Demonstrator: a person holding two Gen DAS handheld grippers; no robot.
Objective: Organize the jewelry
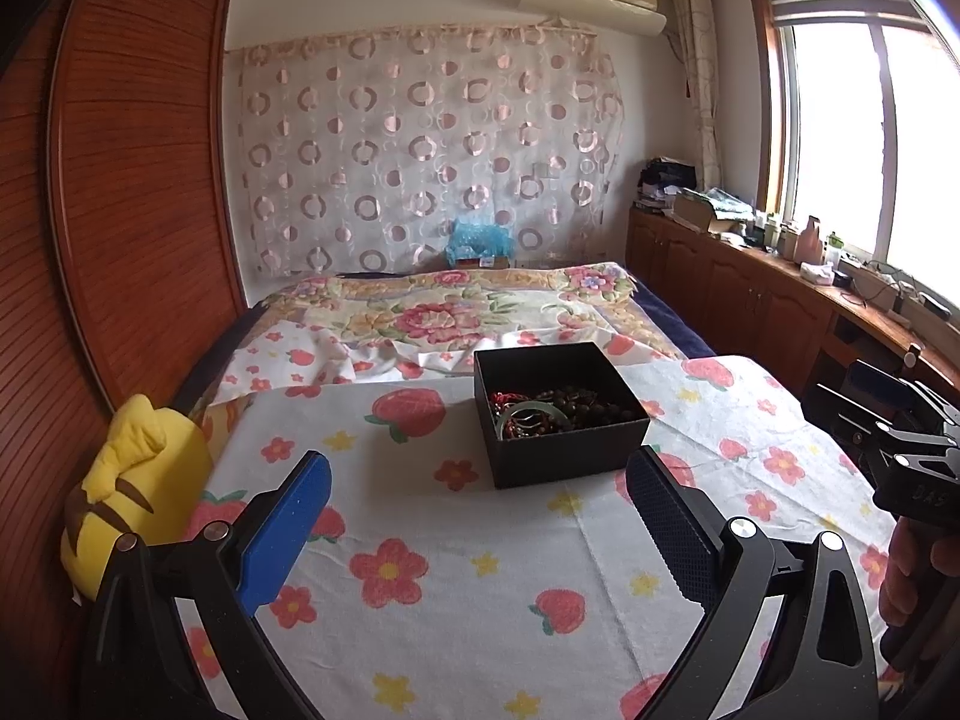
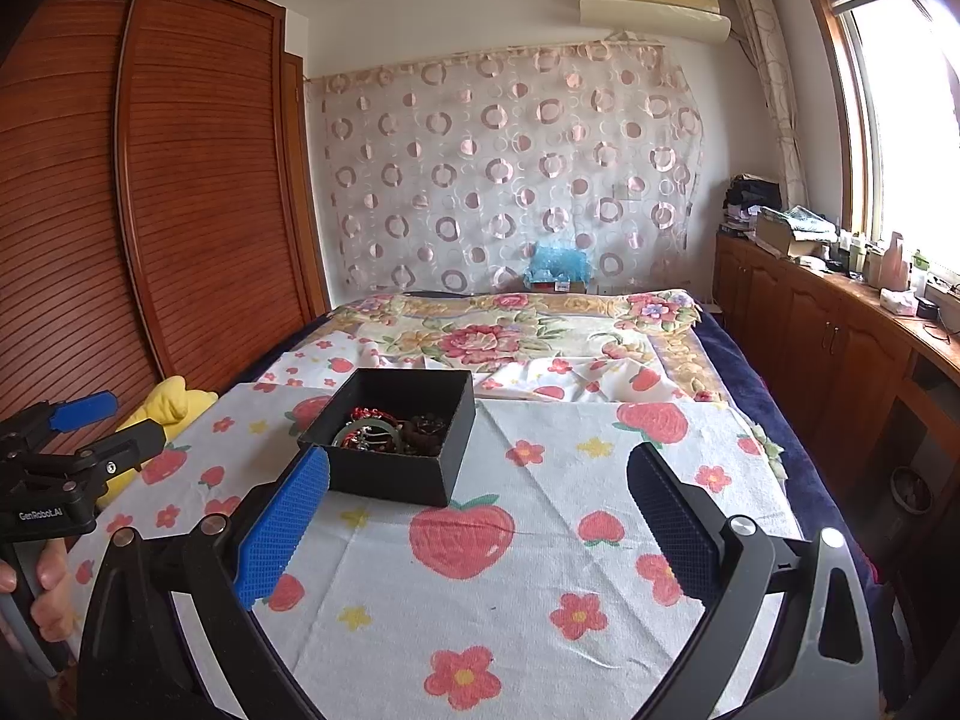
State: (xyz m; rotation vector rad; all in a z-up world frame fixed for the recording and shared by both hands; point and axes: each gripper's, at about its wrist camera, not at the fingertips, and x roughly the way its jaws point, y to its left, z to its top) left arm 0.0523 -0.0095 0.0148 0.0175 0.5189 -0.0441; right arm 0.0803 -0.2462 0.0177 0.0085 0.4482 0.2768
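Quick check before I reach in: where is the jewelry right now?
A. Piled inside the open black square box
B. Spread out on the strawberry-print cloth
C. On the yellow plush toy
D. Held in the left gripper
A. The beads, red pieces and pale green bangle all lie inside the open black square box, and both the left gripper and right gripper are open and empty.

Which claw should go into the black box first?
Right, probably. In the right wrist view the black box sits just past the right claw, by its left fingertip, jewelry visible inside. The left claw is farther back. Both are open and empty.
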